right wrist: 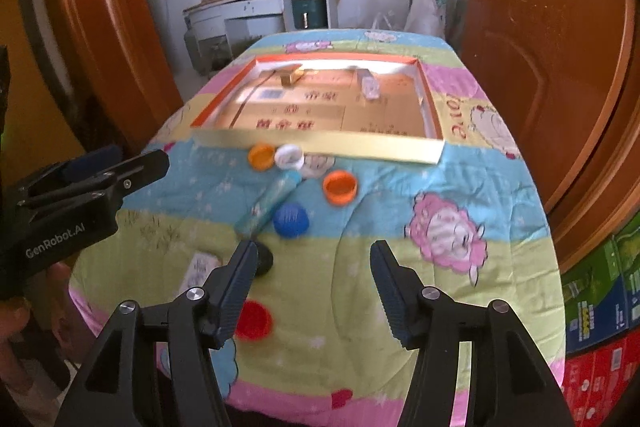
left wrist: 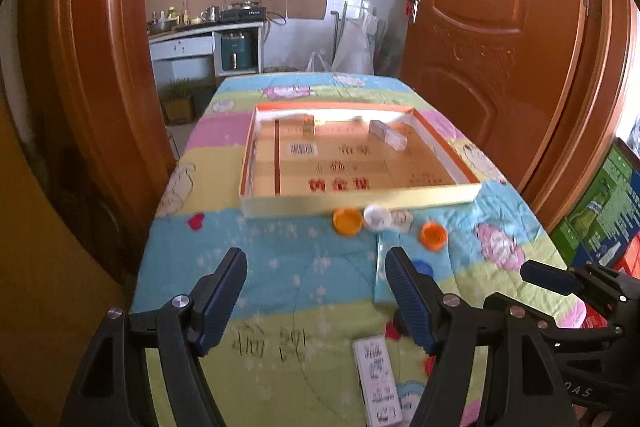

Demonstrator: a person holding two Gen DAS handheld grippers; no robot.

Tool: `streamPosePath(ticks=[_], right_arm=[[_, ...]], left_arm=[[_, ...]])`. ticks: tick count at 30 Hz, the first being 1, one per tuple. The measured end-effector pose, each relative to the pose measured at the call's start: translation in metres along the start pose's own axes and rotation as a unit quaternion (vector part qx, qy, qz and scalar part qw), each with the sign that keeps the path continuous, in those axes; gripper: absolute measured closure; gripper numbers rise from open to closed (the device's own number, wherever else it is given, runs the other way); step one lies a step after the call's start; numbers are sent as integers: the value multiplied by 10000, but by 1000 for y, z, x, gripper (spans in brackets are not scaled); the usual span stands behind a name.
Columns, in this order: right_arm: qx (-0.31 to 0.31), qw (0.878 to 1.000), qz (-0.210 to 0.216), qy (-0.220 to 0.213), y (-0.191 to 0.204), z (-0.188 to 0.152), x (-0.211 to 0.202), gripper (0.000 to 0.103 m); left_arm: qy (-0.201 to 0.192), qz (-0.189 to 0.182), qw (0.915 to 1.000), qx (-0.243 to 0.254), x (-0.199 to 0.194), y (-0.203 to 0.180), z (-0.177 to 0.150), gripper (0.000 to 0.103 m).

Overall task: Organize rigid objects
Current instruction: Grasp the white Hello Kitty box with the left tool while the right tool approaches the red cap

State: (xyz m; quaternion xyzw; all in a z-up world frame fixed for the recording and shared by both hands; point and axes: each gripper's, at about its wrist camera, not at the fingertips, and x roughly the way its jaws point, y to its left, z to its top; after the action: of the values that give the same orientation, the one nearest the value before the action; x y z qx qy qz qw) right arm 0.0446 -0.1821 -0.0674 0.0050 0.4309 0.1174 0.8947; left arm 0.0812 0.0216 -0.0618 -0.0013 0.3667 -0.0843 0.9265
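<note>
From the left wrist view, the left gripper (left wrist: 316, 287) stands wide and holds nothing; only the quilt (left wrist: 280, 267) is between its fingers. The shallow box (left wrist: 360, 201) lies further back on the table, with a small gold carton (left wrist: 307, 126) and a white packet (left wrist: 388, 135) already inside it. Just in front of its near wall lie an orange cap (left wrist: 347, 221) and a white cap (left wrist: 377, 216), almost touching each other, and a second orange cap (left wrist: 433, 235) a little apart. A flat white card box (left wrist: 378, 379) lies near, beside the right finger. I judge one risk here: the two caps lie so close that the fingers may push one away while closing on the other.

From the right wrist view, the right gripper (right wrist: 312, 287) is also wide and empty. A blue cap (right wrist: 291, 219) and a long tube (right wrist: 269, 203) lie ahead of it, touching or nearly so. A black round thing (right wrist: 264, 259) is half hidden behind the left finger, and a red cap (right wrist: 253, 319) lies beside that finger. The soft quilt has folds, so I think a low cap can tilt or slide when it is pinched. The left gripper (right wrist: 116, 163) is close on the left side, and the two tools may collide if both go to the same group. The picture is blurred, so small details stay uncertain.
</note>
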Motion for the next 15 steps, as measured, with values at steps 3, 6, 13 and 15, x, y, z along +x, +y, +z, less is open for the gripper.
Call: streamPosePath(ticks=[3,6,13,15], right_arm=[[-59,9999,72,65,3,-13,2,42],[-133,9998,104,102,5,-21,4,42],[-289,9994,130,159,10,-38,5,42],[-303,9993,132,171,11,-42,4,42]], left_arm=[[75,-35,10000,29,0,-2,-13,32],[145,-87,9998,68,1,-6,-24,32],[284,-210,9992,167,2,-17,-49,32],[310,-255,9990,182,3,-20,-55,32]])
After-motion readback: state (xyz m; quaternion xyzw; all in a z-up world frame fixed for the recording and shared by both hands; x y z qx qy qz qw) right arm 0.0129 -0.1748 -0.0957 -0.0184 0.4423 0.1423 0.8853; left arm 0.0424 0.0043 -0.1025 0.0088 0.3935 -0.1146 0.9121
